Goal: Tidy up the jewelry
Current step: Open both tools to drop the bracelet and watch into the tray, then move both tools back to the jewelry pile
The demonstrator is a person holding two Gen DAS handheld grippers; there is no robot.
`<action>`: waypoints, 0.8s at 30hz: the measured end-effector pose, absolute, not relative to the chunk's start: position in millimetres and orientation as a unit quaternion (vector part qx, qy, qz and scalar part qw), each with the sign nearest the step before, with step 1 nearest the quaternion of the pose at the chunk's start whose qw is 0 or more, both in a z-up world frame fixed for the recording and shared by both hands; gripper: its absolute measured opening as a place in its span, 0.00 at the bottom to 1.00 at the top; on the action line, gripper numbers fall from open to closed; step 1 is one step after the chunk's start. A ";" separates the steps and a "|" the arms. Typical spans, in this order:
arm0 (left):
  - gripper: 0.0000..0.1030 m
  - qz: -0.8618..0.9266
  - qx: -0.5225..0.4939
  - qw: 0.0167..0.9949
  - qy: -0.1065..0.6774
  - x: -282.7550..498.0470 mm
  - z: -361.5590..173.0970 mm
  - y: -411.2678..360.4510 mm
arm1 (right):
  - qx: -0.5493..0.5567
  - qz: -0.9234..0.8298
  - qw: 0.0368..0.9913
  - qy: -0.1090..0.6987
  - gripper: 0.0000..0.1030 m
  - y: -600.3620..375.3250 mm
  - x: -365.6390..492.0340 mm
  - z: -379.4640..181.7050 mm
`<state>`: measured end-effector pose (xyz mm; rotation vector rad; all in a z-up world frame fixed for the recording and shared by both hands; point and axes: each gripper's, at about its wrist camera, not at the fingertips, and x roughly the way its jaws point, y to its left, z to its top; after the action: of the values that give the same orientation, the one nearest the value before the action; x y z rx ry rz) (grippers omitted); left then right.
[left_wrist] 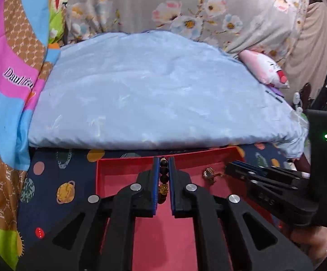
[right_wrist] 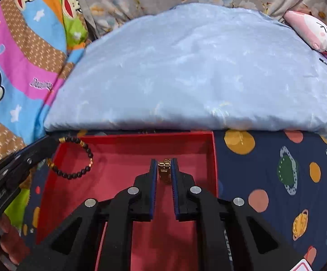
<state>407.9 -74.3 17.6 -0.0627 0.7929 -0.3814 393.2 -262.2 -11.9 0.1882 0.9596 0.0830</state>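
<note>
- The left gripper (left_wrist: 163,180) is clamped on a bracelet (left_wrist: 163,181) of dark beads with a few gold ones; the strand runs lengthwise between its two blue pads.
- From the right wrist view the free part of the bracelet (right_wrist: 78,158) hangs in a loop out of that gripper, over the left end of the box (right_wrist: 192,140).
- The right gripper (right_wrist: 164,171) is clamped on a small gold piece (right_wrist: 165,171), held near its fingertips above the box floor; what kind of jewelry it is I cannot tell.
- In the left wrist view the same gold piece (left_wrist: 209,173) sits at the tip of the right gripper (left_wrist: 227,169), just to the right of the bracelet, the two apart.
- The box (left_wrist: 122,161) is a shallow red tray with a pink floor; both grippers are over it, side by side.
- It rests on a dark blue planet-print cloth (right_wrist: 276,180).
- A person's hand (left_wrist: 310,241) shows at the lower right of the left view, under the right gripper's body.
- Just behind the box lies a pale blue pillow (left_wrist: 152,90), its front edge at the box's far wall.
- Beyond it are a grey floral cloth (left_wrist: 186,6), a bright monkey-print blanket (right_wrist: 16,56) at left and a pink plush (right_wrist: 316,36) at right.
</note>
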 end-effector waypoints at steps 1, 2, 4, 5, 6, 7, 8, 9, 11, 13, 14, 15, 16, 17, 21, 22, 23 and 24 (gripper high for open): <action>0.07 -0.179 -0.031 0.903 0.390 407.6 13.2 -71.4 | 0.089 0.037 0.879 0.468 0.11 -263.6 387.6 -14.0; 0.07 -0.175 -0.040 0.901 0.396 405.0 9.8 -65.1 | 0.086 0.034 0.875 0.476 0.11 -264.3 379.1 -15.2; 0.24 -0.173 -0.047 0.898 0.402 395.1 7.8 -55.5 | 0.077 0.038 0.869 0.487 0.14 -264.2 360.2 -16.6; 0.34 -0.166 -0.046 0.898 0.405 386.0 7.6 -50.1 | 0.076 0.038 0.868 0.489 0.14 -265.4 347.3 -15.9; 0.51 -0.163 -0.046 0.899 0.404 377.1 9.0 -45.9 | 0.076 0.039 0.868 0.489 0.16 -266.1 337.2 -15.0; 0.59 -0.161 -0.048 0.900 0.402 366.6 11.2 -41.4 | 0.080 0.044 0.870 0.484 0.20 -267.2 321.3 -11.0; 0.60 -0.160 -0.049 0.900 0.401 357.1 13.0 -37.2 | 0.088 0.048 0.873 0.478 0.22 -268.5 304.8 -6.0; 0.60 -0.160 -0.048 0.900 0.402 343.7 15.4 -32.9 | 0.096 0.050 0.876 0.470 0.27 -269.0 287.8 -0.5; 0.60 -0.157 -0.048 0.900 0.405 321.5 18.8 -26.3 | 0.102 0.047 0.884 0.454 0.34 -268.2 258.0 10.0; 0.60 -0.151 -0.044 0.902 0.403 290.7 23.2 -17.4 | 0.100 0.040 0.893 0.438 0.41 -265.3 228.2 19.2; 0.60 -0.148 -0.043 0.903 0.401 276.4 25.2 -14.3 | 0.095 0.032 0.897 0.431 0.42 -263.4 212.6 22.9; 0.61 -0.144 -0.041 0.904 0.400 262.4 26.3 -11.0 | 0.088 0.024 0.901 0.425 0.45 -260.1 192.5 25.7; 0.63 -0.140 -0.038 0.905 0.400 252.0 26.8 -8.7 | 0.084 0.020 0.902 0.423 0.46 -257.6 181.2 26.8; 0.64 -0.135 -0.033 0.906 0.400 236.5 26.8 -4.4 | 0.080 0.017 0.903 0.422 0.47 -256.7 168.5 27.0; 0.64 -0.123 -0.030 0.902 0.412 195.2 18.6 4.9 | 0.075 0.008 0.903 0.423 0.48 -246.2 120.6 23.2; 0.64 -0.121 -0.032 0.900 0.418 188.3 16.2 6.7 | 0.080 0.008 0.901 0.426 0.48 -243.4 107.3 20.0; 0.64 -0.116 -0.034 0.897 0.425 176.9 11.7 10.2 | 0.087 0.008 0.900 0.427 0.48 -241.6 96.7 17.7; 0.64 -0.109 -0.033 0.897 0.427 169.2 9.0 13.0 | 0.092 0.009 0.899 0.428 0.48 -239.6 88.4 15.7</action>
<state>169.2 13.0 9.0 -0.0674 0.8847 -0.2258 88.4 -239.6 15.7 0.1906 0.8870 0.0180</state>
